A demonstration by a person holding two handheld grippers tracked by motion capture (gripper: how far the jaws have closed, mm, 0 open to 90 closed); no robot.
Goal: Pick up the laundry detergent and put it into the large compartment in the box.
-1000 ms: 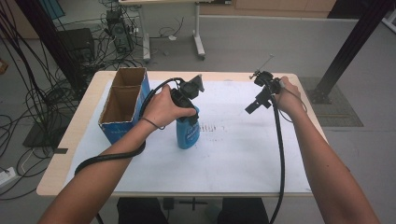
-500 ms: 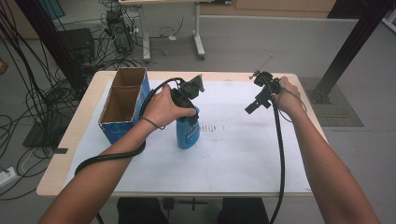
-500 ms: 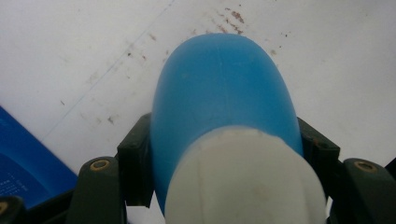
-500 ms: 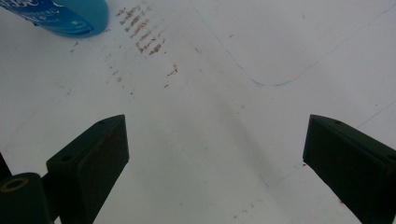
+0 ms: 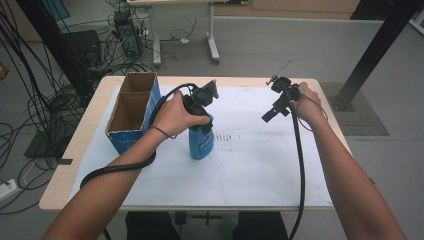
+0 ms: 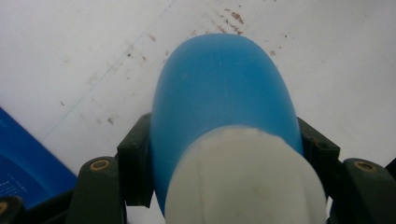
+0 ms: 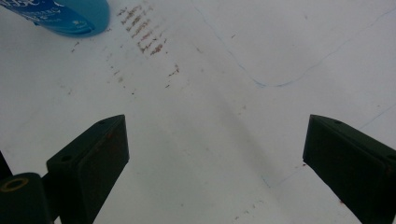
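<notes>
Blue bottle (image 5: 201, 142) stands upright on the white sheet (image 5: 250, 165) that covers the table (image 5: 65, 170), and everything else is placed from it. Just beside the bottle, on its left in the high view, sits an open cardboard box (image 5: 131, 112) with blue printed sides, its near corner close to the bottle but not touching it as far as can be seen. A patch of small brown marks (image 5: 231, 137) lies on the sheet just to the right of the bottle.

The left gripper (image 5: 200, 102) comes down over the top of the bottle, with the left hand (image 5: 175, 114) wrapped around its body. In the left gripper view, its two black jaws press on either side of the bottle's blue shoulder (image 6: 224, 88), just below the white cap (image 6: 245, 179), so the bottle is clamped there.

The right gripper (image 5: 267, 116) hangs above the sheet well to the right of the bottle, held by the right hand (image 5: 306, 102) and pointing down toward the table. In the right gripper view, its jaws stand wide apart with nothing between them, only bare sheet below, and the base of the bottle (image 7: 70, 16) shows at the upper left, with the brown marks next to it.
</notes>
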